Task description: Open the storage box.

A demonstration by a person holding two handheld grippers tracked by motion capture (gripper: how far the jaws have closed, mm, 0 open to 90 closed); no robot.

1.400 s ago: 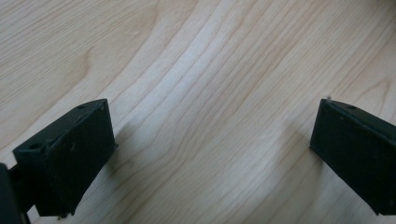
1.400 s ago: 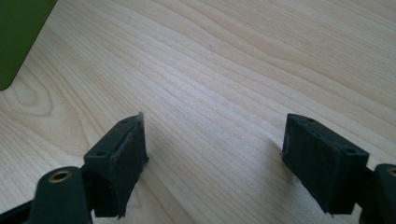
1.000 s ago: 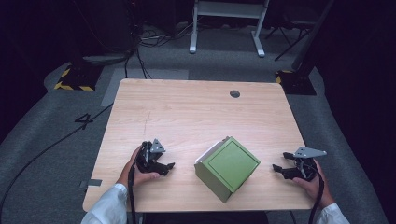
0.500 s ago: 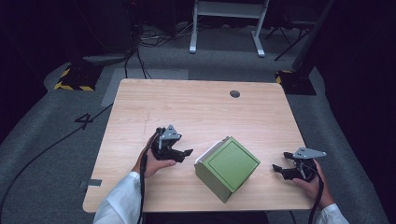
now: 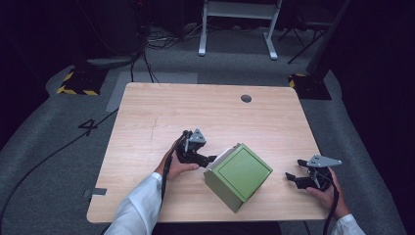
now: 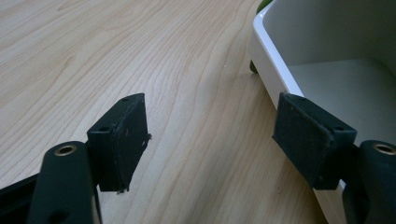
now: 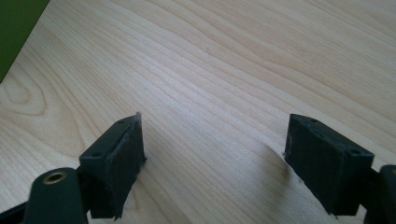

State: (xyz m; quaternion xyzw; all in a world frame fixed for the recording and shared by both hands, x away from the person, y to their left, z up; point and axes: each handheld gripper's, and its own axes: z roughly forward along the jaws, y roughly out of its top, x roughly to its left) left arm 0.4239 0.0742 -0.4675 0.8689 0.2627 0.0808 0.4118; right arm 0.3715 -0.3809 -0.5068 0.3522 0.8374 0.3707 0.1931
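A green box [image 5: 240, 175] lies tilted near the table's front edge, its white open side [image 5: 221, 156] turned to the left. My left gripper [image 5: 209, 158] is open right at that opening. In the left gripper view its right pad [image 6: 310, 135] stands against the box's white wall [image 6: 273, 60], its left pad [image 6: 123, 137] is over bare wood, and the white inside [image 6: 336, 70] shows nothing in it. My right gripper [image 5: 292, 177] rests open on the table to the right of the box, apart from it. In the right gripper view the open right gripper [image 7: 215, 140] has only wood between its pads, with the green box [image 7: 16, 25] at the upper left.
The wooden table [image 5: 161, 112] has a round cable hole [image 5: 246, 98] at the back right. Beyond the table are a grey floor, cables, and a white stand [image 5: 237, 19].
My left gripper has moved right and forward across the table up to the box's open side. The right gripper and the box have stayed put.
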